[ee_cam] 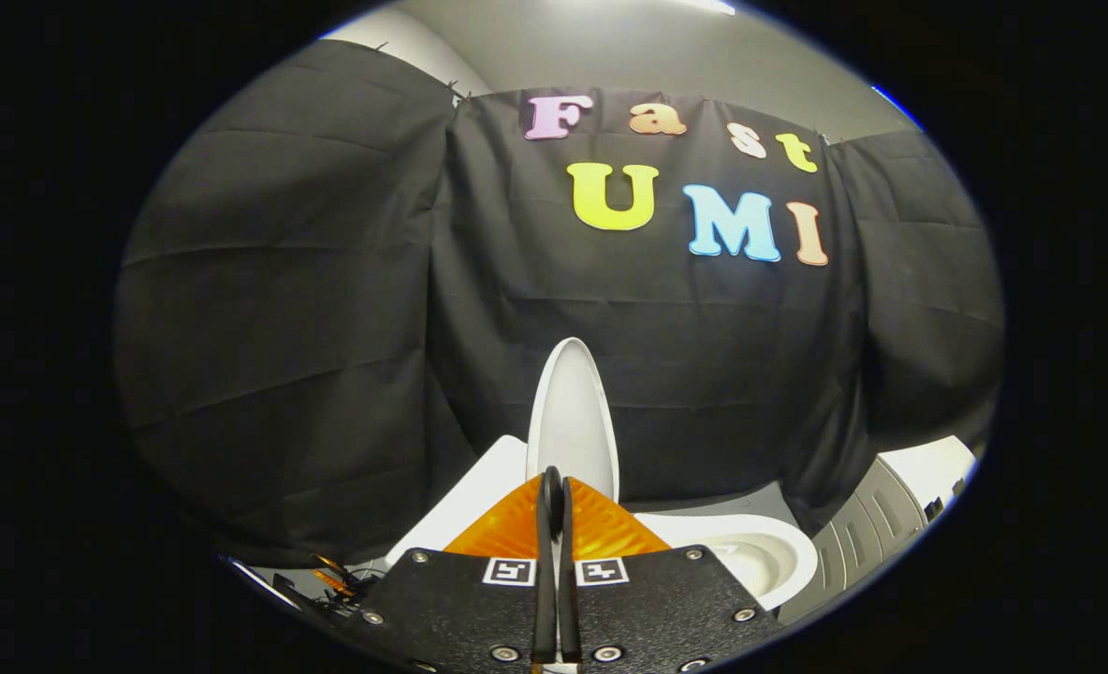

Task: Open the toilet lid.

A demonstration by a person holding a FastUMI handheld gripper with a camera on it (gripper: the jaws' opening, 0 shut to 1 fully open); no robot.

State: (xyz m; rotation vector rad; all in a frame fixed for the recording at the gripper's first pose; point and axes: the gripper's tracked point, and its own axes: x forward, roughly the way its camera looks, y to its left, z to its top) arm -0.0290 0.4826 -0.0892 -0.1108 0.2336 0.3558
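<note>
Hand-held gripper (554, 487) before a raised white oval plastic toilet lid (573, 412).
At lower centre the fingers are drawn nearly together on the lid's lower edge; the lid stands upright just beyond them, the open white ceramic bowl (750, 552) at lower right.

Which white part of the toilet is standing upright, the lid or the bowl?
The lid: it stands on edge just beyond the gripper, whose fingers are closed together with nothing between them. The bowl lies low and open, to the side.
</note>
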